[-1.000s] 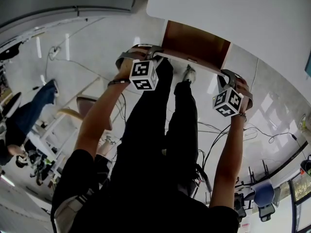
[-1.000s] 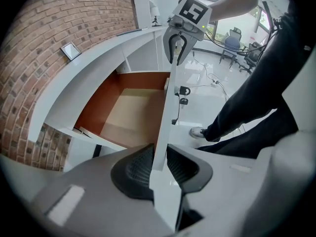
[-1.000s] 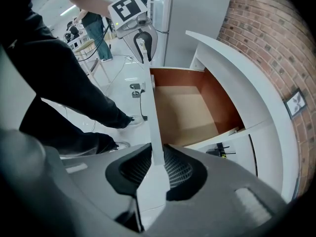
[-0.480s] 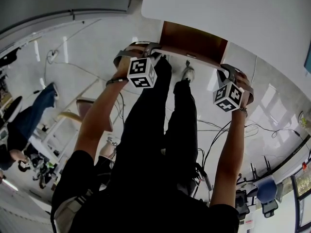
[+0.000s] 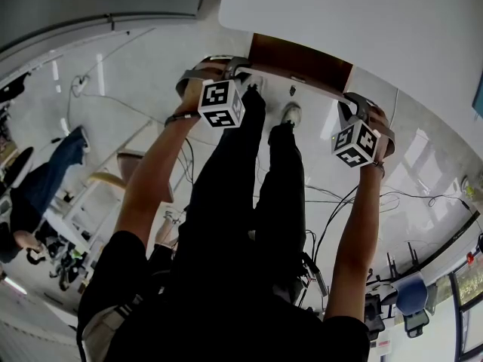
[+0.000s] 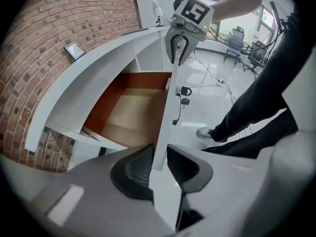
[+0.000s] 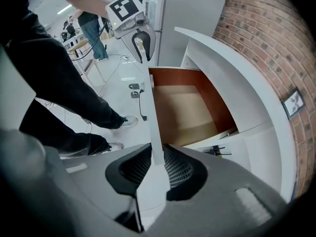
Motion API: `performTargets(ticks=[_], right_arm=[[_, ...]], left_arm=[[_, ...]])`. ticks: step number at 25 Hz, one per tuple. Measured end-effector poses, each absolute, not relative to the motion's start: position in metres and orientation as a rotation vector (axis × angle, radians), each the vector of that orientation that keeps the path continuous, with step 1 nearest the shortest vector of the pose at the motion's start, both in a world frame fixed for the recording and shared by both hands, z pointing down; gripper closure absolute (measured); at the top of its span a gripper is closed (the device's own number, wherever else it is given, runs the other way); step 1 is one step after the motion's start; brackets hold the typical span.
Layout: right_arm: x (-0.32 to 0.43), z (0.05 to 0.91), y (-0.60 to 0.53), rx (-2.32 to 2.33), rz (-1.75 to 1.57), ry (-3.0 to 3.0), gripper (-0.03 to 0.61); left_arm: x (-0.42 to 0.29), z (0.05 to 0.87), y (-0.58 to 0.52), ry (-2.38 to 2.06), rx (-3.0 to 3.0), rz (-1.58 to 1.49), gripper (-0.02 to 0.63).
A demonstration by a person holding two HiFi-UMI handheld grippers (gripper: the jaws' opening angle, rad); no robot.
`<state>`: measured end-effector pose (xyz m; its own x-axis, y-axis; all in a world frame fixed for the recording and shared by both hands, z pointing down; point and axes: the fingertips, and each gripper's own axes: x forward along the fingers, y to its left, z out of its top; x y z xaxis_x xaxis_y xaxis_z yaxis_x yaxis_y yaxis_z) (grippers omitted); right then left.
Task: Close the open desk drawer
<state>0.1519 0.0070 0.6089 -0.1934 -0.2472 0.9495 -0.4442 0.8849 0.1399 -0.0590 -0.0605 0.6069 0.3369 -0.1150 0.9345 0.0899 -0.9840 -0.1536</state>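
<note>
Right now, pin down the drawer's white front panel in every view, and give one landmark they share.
Head view: front panel, thin white strip at upper middle.
Left gripper view: front panel rises up the centre from between the jaws.
Right gripper view: front panel rises likewise, just left of centre.
Shared landmark: brown drawer interior beside it.

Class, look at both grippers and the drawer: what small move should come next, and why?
Probably push both grippers evenly toward the desk. The left gripper and right gripper each clamp the drawer front near opposite ends. The drawer shows its brown inside, so it is not shut; an even push should stop it skewing.
</note>
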Motion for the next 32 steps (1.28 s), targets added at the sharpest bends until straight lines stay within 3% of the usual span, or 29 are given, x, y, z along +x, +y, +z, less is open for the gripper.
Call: performTargets(ticks=[32], right_arm=[[0.163, 0.608, -0.045, 0.613, 0.139, -1.774, 0.485]], left_arm=[[-0.048, 0.605, -0.113, 0.195, -2.418, -1.692, 0.495]])
